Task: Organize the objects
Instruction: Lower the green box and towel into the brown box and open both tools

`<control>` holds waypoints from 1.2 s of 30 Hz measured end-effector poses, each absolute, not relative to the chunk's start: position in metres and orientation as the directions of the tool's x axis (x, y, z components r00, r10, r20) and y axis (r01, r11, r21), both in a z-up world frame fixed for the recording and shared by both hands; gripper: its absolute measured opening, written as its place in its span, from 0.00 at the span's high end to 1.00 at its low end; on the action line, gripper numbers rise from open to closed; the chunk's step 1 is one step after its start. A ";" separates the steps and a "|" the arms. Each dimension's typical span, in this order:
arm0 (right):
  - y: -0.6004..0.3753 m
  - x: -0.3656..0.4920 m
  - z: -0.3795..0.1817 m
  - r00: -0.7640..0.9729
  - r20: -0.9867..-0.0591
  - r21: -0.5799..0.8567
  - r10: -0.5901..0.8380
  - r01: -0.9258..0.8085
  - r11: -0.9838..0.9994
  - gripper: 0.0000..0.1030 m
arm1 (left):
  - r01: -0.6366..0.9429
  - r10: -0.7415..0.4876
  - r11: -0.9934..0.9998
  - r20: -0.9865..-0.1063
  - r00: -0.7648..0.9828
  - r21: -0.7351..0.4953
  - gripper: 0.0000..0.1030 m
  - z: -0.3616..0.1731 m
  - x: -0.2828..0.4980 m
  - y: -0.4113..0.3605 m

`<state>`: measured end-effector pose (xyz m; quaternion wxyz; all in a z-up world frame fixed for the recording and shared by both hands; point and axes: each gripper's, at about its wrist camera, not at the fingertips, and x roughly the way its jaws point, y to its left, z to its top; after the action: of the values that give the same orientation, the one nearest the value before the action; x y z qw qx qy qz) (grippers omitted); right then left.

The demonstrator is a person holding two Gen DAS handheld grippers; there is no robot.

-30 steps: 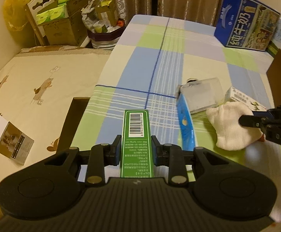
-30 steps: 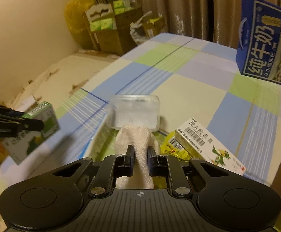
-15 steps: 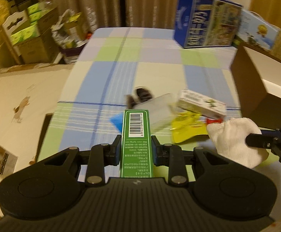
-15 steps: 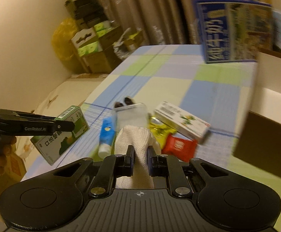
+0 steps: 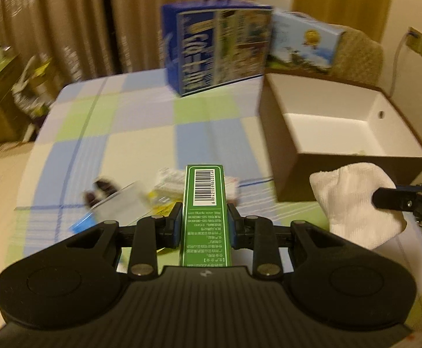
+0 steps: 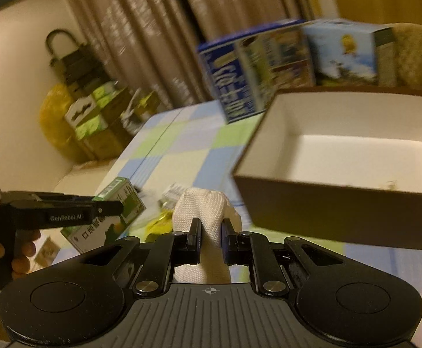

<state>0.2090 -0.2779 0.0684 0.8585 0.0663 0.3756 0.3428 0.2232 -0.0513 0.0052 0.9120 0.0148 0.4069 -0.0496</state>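
Left tool (image 5: 204, 226) clamps green carton (image 5: 204, 203); right tool (image 6: 211, 239) clamps white cloth (image 6: 208, 211). Only the right view shows a hand (image 6: 16, 249).

Dim warm light, motion blur, fisheye-bent edges.

Green carton (image 5: 204, 200), white cloth (image 6: 208, 214) aloft; open box (image 5: 335, 127) empty.

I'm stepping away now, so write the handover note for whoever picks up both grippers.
Left gripper: shut on the green box, held above the table.
Right gripper: shut on the white cloth, held up near the open brown box.
The brown box looks empty, so nothing is stowed yet.
Left to do: drop both items in, then collect the blurred small items on the checked tablecloth.
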 end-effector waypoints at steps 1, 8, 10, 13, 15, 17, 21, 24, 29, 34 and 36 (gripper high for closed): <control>-0.286 0.211 0.072 0.497 -0.595 0.370 0.632 -0.528 0.764 0.90 | 0.115 -0.088 0.993 -0.740 0.667 -0.015 0.76 0.007 0.226 -0.059; -0.338 0.236 0.092 0.581 -0.567 0.370 0.584 -0.453 0.811 0.90 | 0.205 -0.166 0.978 -0.707 0.688 -0.030 0.76 0.020 0.256 -0.120; -0.351 0.247 0.097 0.604 -0.560 0.368 0.567 -0.432 0.824 0.90 | 0.223 -0.181 0.974 -0.697 0.694 -0.032 0.76 0.023 0.267 -0.136; -0.370 0.263 0.101 0.637 -0.553 0.357 0.537 -0.401 0.844 0.90 | 0.242 -0.202 0.970 -0.687 0.698 -0.038 0.76 0.027 0.287 -0.159; -0.383 0.275 0.104 0.659 -0.551 0.350 0.512 -0.375 0.858 0.90 | 0.247 -0.206 0.968 -0.681 0.703 -0.037 0.76 0.029 0.300 -0.172; -0.395 0.287 0.104 0.676 -0.551 0.345 0.489 -0.349 0.871 0.90 | 0.254 -0.206 0.967 -0.675 0.708 -0.028 0.76 0.030 0.313 -0.186; -0.410 0.314 0.098 0.697 -0.568 0.326 0.438 -0.298 0.897 0.90 | 0.254 -0.194 0.967 -0.679 0.708 -0.012 0.76 0.024 0.337 -0.209; -0.419 0.333 0.089 0.700 -0.589 0.316 0.405 -0.261 0.912 0.90 | 0.252 -0.179 0.968 -0.693 0.698 0.004 0.76 0.015 0.357 -0.223; -0.425 0.360 0.069 0.688 -0.640 0.283 0.343 -0.204 0.937 0.90 | 0.246 -0.145 0.969 -0.729 0.669 0.033 0.76 -0.009 0.388 -0.241; -0.422 0.382 0.045 0.654 -0.699 0.243 0.288 -0.161 0.957 0.90 | 0.238 -0.103 0.969 -0.770 0.630 0.065 0.76 -0.036 0.412 -0.254; -0.422 0.388 0.039 0.645 -0.713 0.237 0.276 -0.149 0.960 0.90 | 0.235 -0.091 0.969 -0.781 0.617 0.073 0.76 -0.045 0.417 -0.256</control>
<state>0.3877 -0.4216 0.0391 0.9035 0.0783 0.4047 0.1175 0.4175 -0.2559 -0.0448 0.8954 0.0840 0.4278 -0.0910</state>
